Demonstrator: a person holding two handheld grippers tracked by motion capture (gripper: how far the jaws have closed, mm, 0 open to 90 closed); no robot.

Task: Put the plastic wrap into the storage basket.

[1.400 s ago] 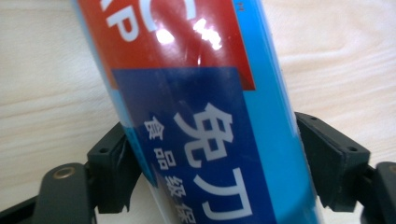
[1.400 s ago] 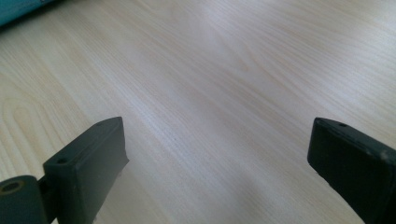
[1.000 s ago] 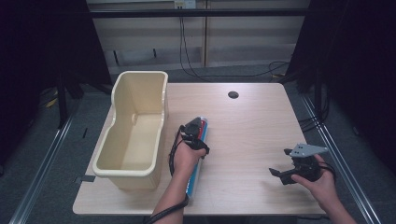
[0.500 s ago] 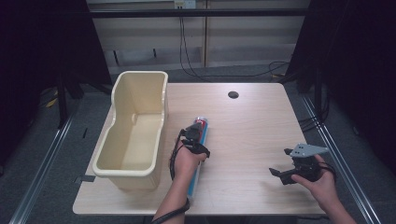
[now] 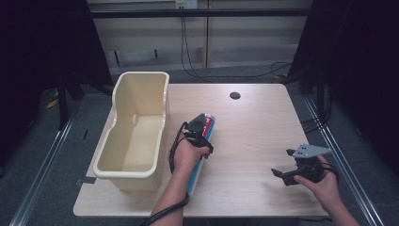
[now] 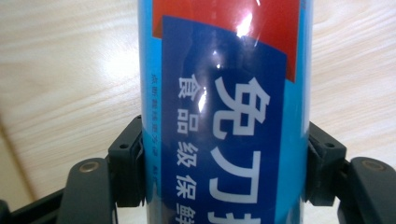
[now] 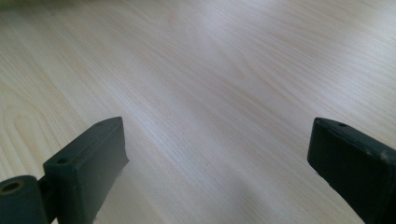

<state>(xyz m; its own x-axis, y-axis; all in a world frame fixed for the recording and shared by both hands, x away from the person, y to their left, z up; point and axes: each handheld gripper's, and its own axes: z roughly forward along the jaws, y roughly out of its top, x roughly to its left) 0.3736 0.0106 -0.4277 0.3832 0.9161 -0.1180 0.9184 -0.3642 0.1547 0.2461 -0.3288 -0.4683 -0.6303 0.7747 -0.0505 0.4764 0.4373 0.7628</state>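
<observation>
A long blue box [image 5: 210,124] with a red end and white lettering lies lengthwise near the table's middle, just right of the cream bin. My left gripper [image 5: 196,137] comes down over it from above. In the left gripper view the box [image 6: 224,93] sits between the two black jaws, whose pads press on its sides; the left gripper [image 6: 224,163] has just been closing further and is shut on it. My right gripper [image 5: 283,174] hovers low at the table's front right. In the right gripper view its jaws stand wide apart over bare wood, so the right gripper [image 7: 219,154] is open.
A tall cream plastic bin [image 5: 141,78] stands along the left edge of the wooden table [image 5: 254,136]. A dark cable hole [image 5: 235,95] sits at the back centre. Cables hang behind the table, and dark curtains flank it.
My left hand has risen slightly with the blue box in its grip. The right hand and gripper have stayed put.
</observation>
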